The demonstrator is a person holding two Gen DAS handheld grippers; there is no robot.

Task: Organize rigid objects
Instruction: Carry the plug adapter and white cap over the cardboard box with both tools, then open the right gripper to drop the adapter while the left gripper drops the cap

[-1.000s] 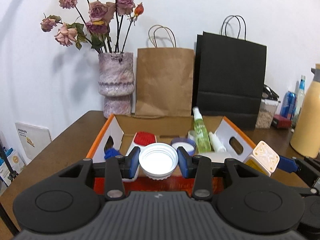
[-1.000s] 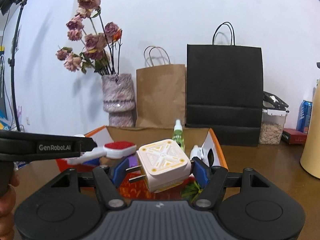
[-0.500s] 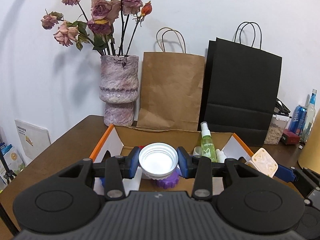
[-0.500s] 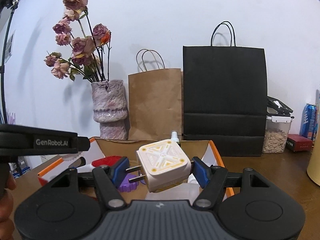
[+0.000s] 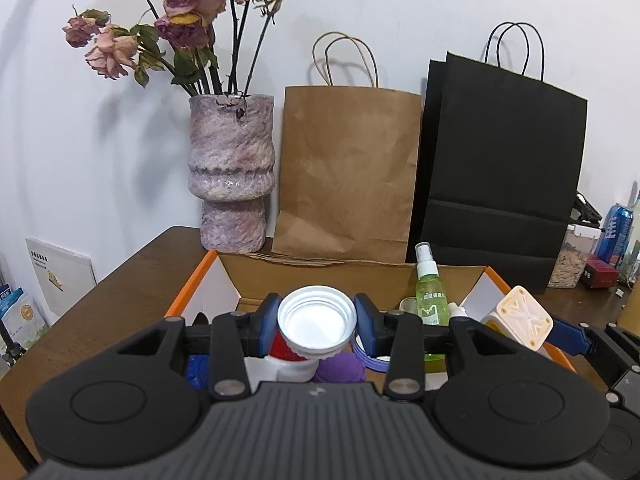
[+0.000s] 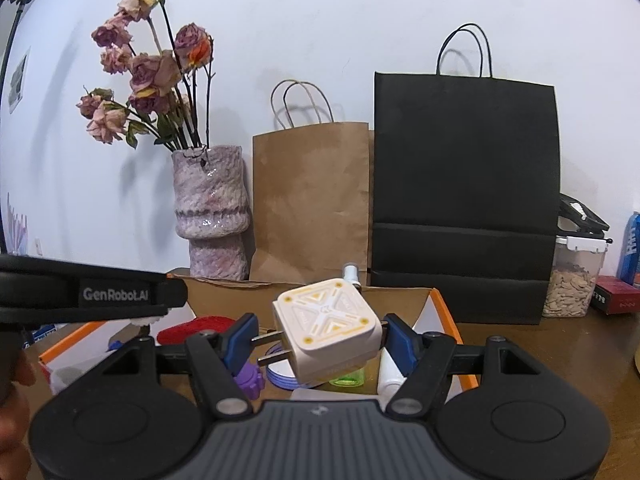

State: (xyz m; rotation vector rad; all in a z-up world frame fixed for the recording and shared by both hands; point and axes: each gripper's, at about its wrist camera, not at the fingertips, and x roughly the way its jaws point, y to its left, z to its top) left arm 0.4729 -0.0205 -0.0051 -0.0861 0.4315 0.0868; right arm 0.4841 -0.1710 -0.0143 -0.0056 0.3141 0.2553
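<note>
My left gripper (image 5: pixel 316 322) is shut on a white screw cap (image 5: pixel 317 323) and holds it above the open cardboard box (image 5: pixel 352 276) with orange edges. My right gripper (image 6: pixel 318 338) is shut on a white and yellow plug adapter (image 6: pixel 326 336), prongs pointing left, over the box's right side (image 6: pixel 440 312). The adapter also shows in the left wrist view (image 5: pixel 520 318). In the box lie a green spray bottle (image 5: pixel 429 292), a red brush (image 6: pixel 192 326), a purple piece (image 6: pixel 250 376), a blue-rimmed lid (image 6: pixel 280 374) and a white tube (image 6: pixel 390 376).
A flower vase (image 5: pixel 232 176), a brown paper bag (image 5: pixel 348 176) and a black paper bag (image 5: pixel 504 168) stand behind the box against the wall. A seed container (image 6: pixel 572 284), a blue can (image 6: pixel 632 248) and a red box (image 6: pixel 618 300) stand at the right on the wooden table (image 5: pixel 132 284).
Both grippers have risen and moved forward over the box, still holding the cap and the adapter. The view now looks less steeply down into the box.
</note>
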